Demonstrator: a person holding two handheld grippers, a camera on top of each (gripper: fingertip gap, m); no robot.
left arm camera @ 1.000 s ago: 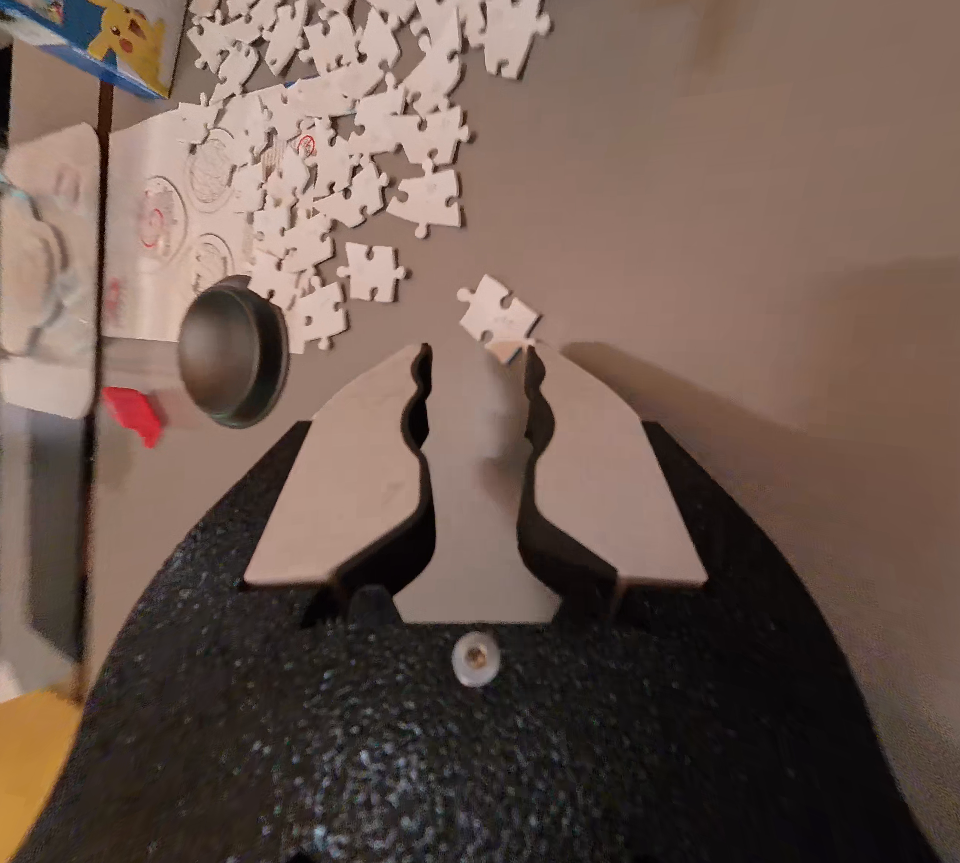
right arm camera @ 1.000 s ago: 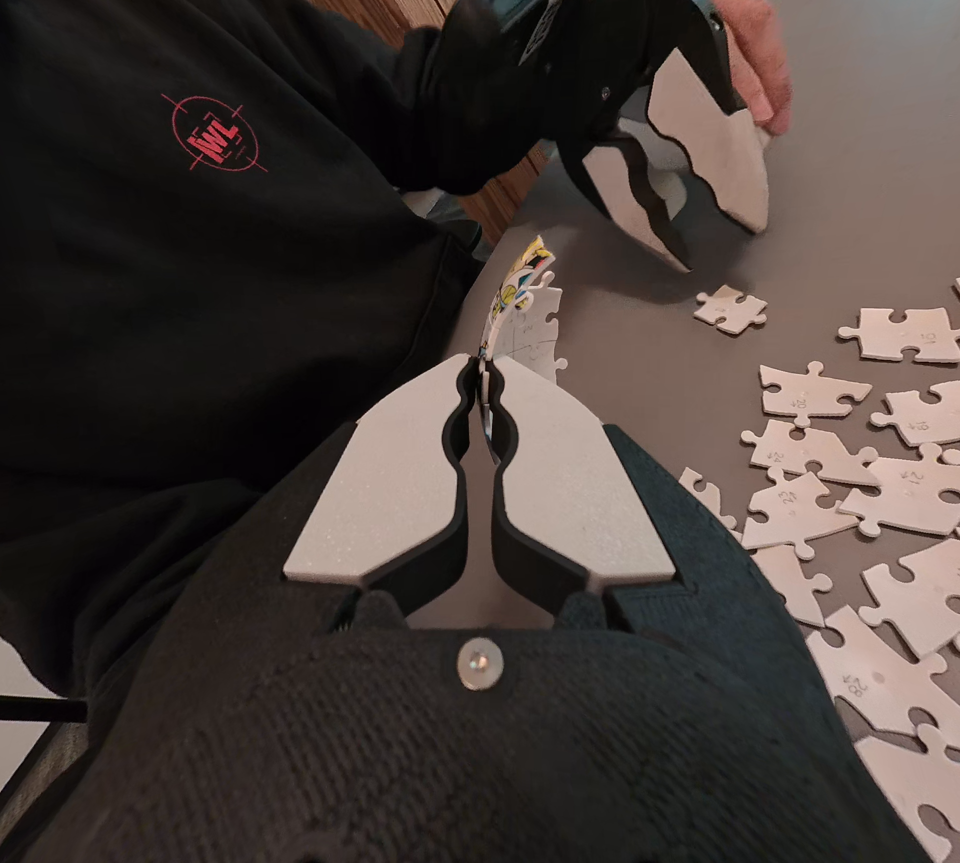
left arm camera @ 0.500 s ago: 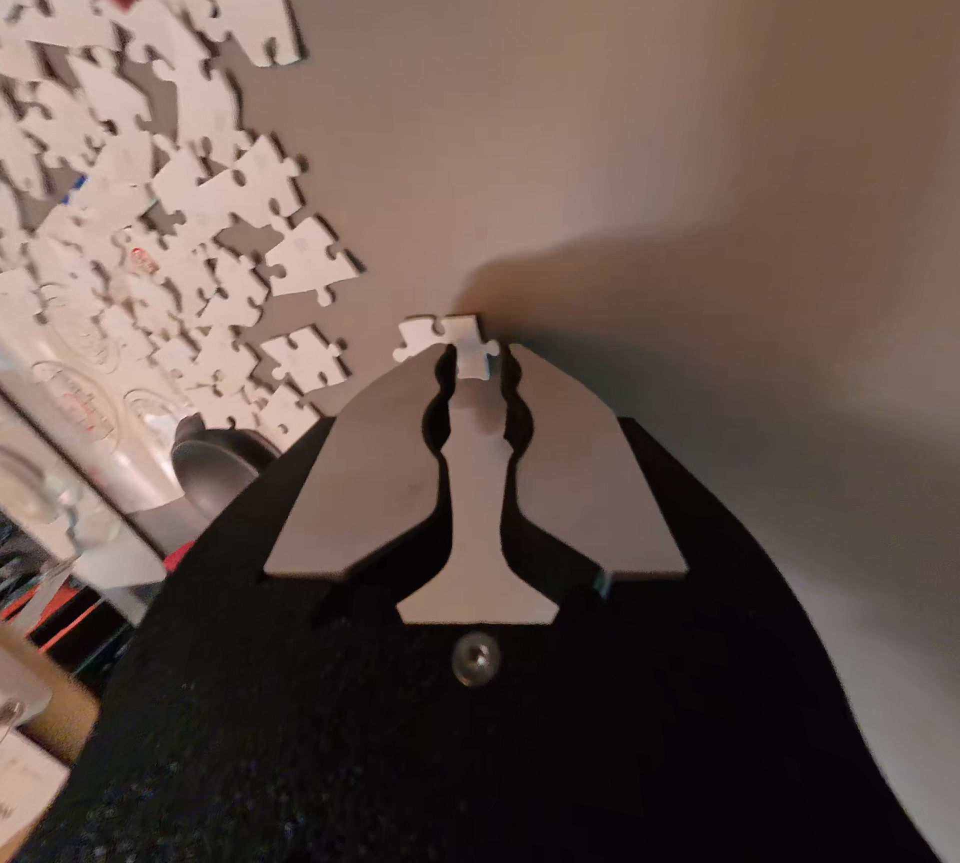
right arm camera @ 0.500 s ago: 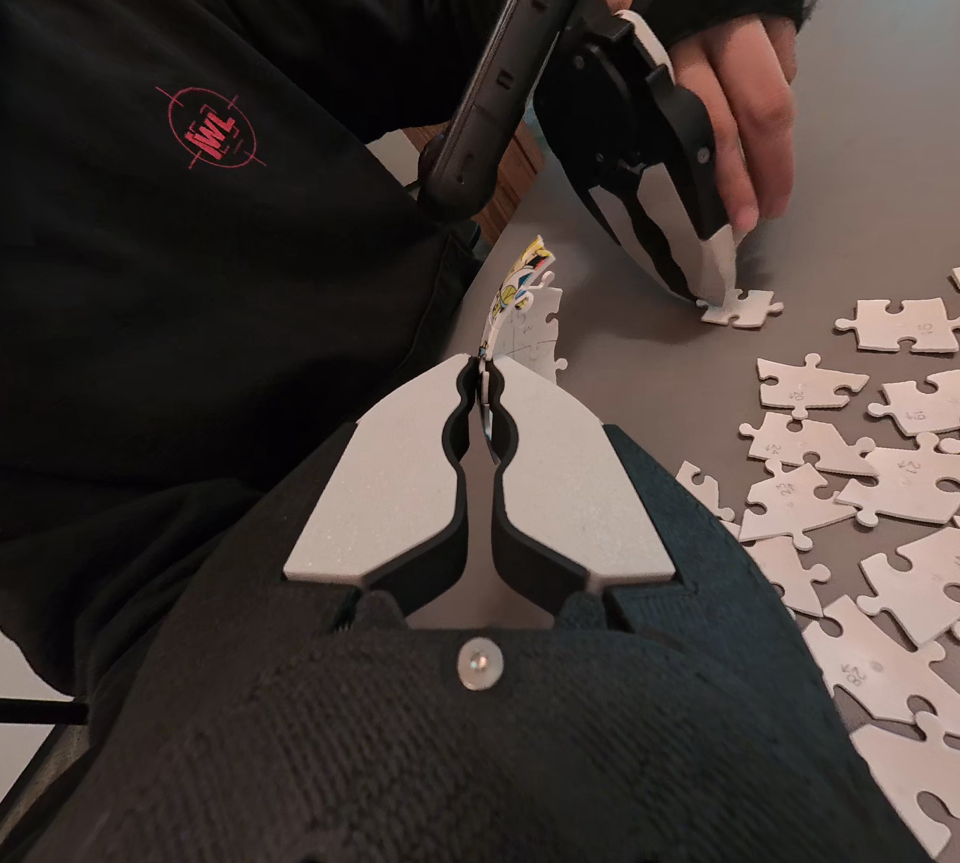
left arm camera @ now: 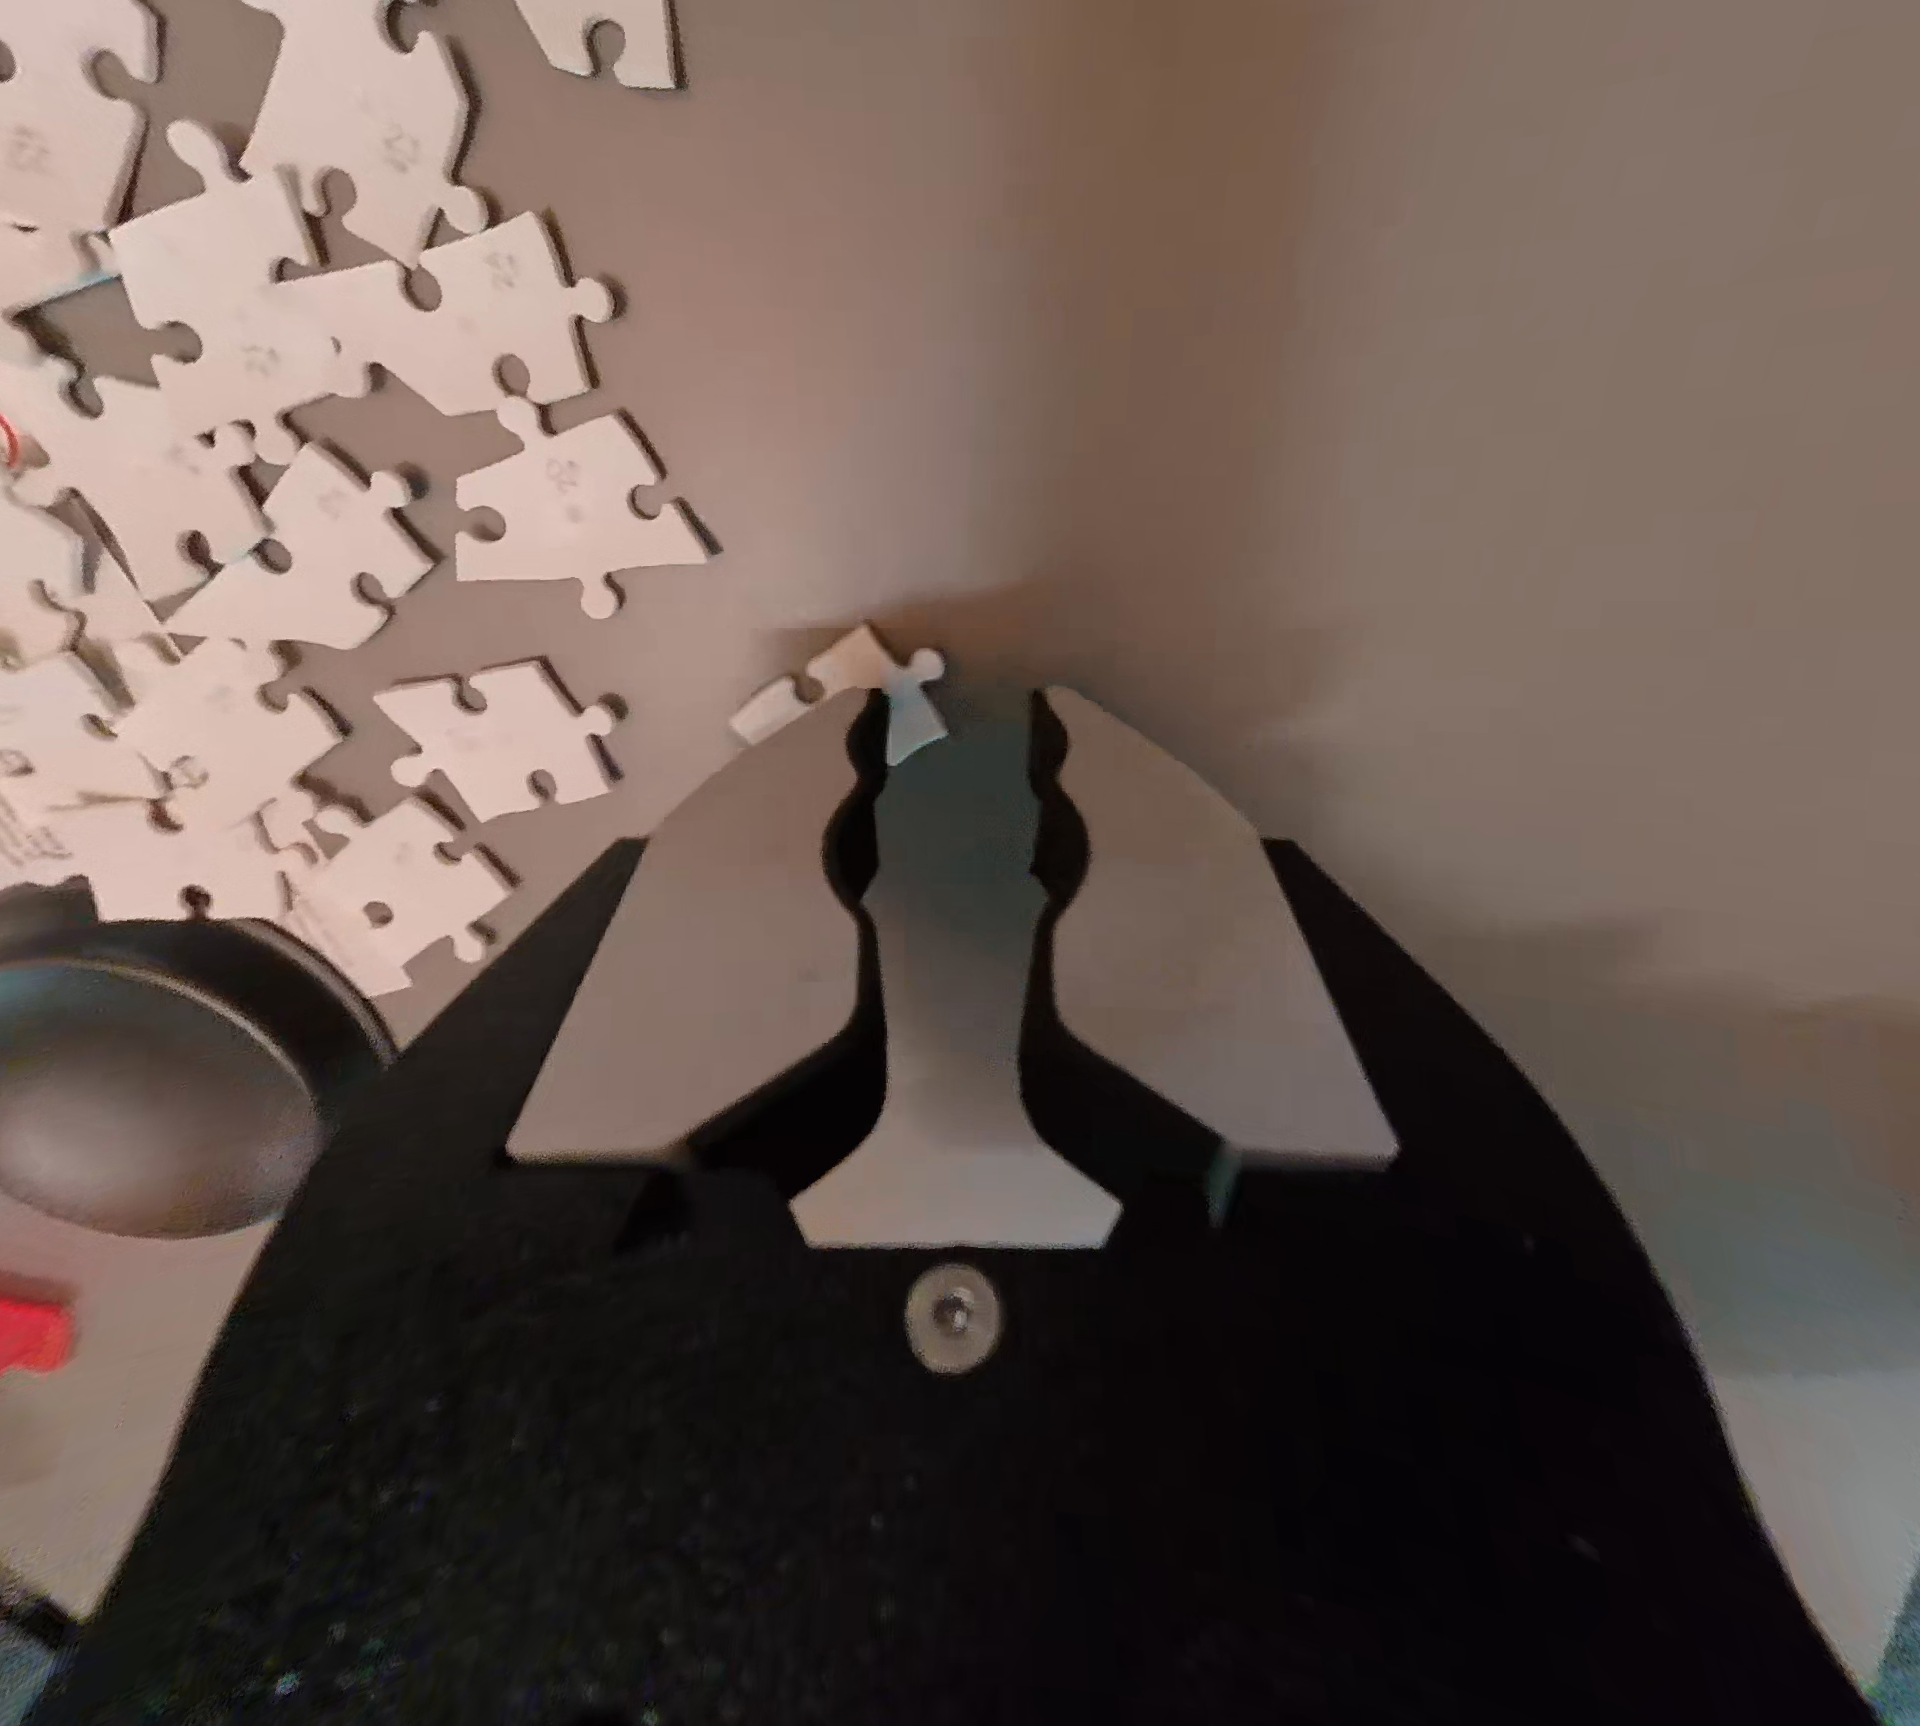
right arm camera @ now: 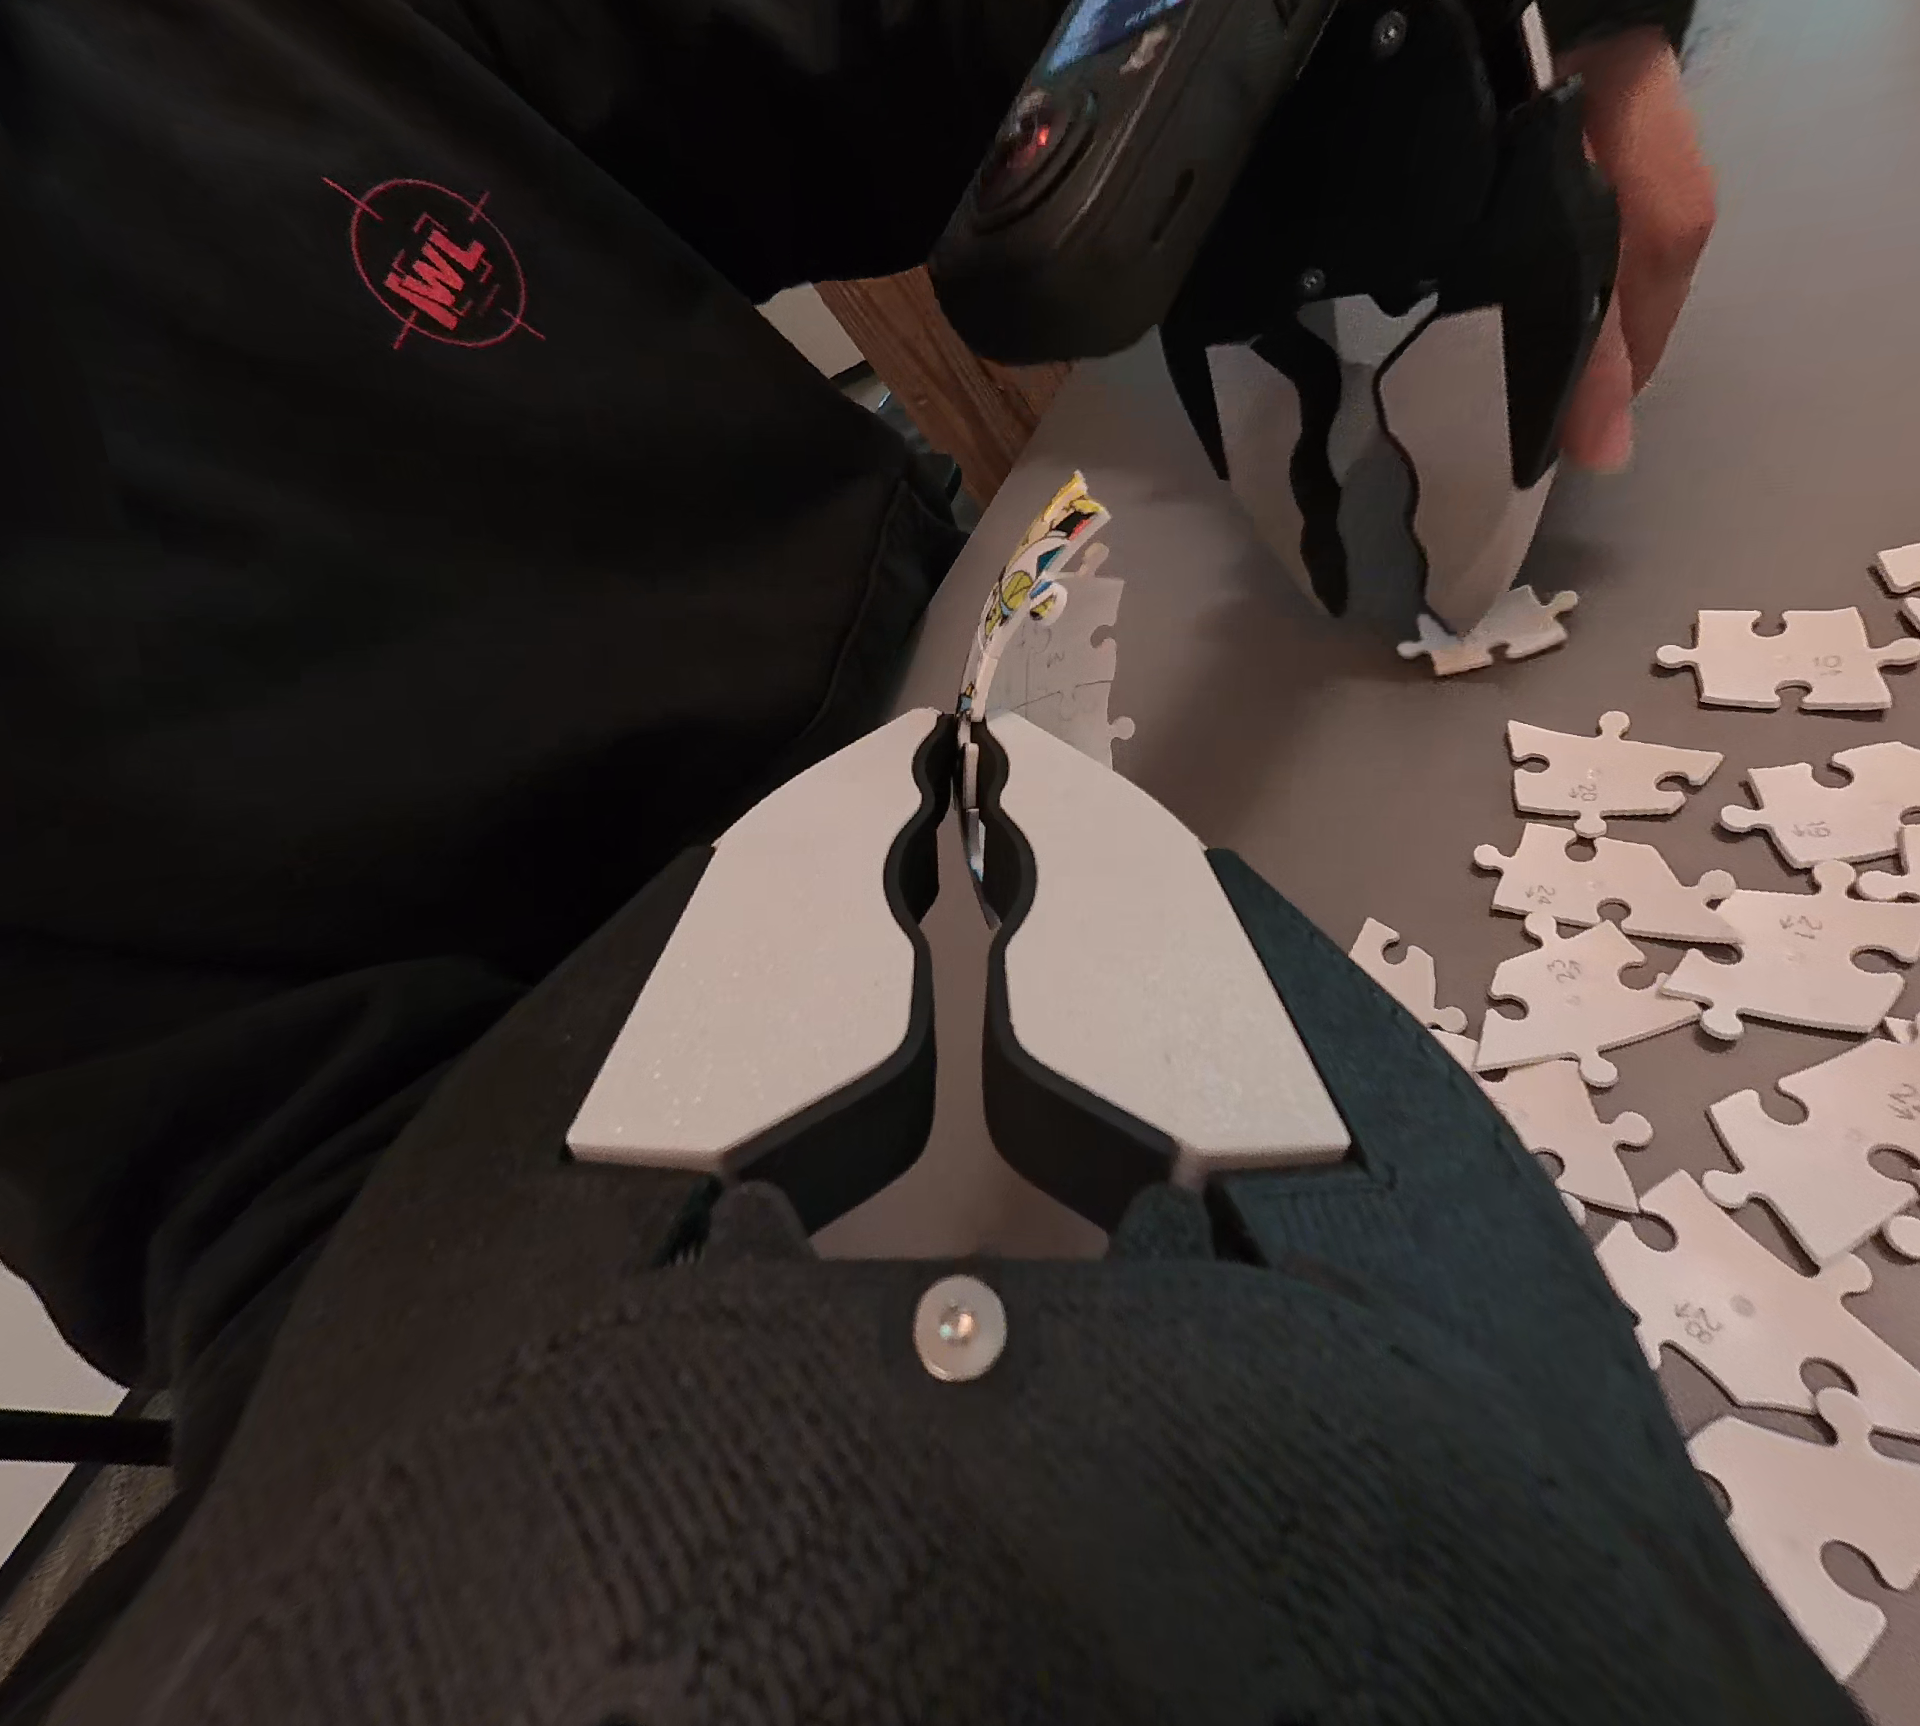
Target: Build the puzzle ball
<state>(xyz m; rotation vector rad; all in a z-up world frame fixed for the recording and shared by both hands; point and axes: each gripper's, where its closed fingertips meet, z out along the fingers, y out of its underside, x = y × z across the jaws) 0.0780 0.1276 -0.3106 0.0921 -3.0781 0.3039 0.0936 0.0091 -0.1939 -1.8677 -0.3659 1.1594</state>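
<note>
A lone white puzzle piece (left arm camera: 862,674) lies on the grey table (left arm camera: 1351,326). My left gripper (left arm camera: 951,700) is open, tips down at the table. Its left fingertip (left arm camera: 831,726) sits over part of the piece. In the right wrist view the left gripper (right arm camera: 1392,611) stands nearly upright with its tips on that piece (right arm camera: 1507,627). My right gripper (right arm camera: 964,726) is shut on a curved, assembled strip of puzzle pieces (right arm camera: 1049,596), printed in colour on one side, and holds it upright near the table's edge.
Several loose white pieces lie face down in a heap (left arm camera: 343,326), which also shows in the right wrist view (right arm camera: 1714,949). A dark round stand (left arm camera: 156,1084) and a red item (left arm camera: 31,1344) sit at the left. A person's black sweatshirt (right arm camera: 416,481) fills the left. Spacing between my two grippers at the tips: around 15 cm. The right gripper is farther from the red item (left arm camera: 31,1344), some 35 cm, than the left, some 25 cm.
My left gripper has come down onto the lone piece and turned, so the heap now looks closer. My right gripper and its strip have stayed still.
</note>
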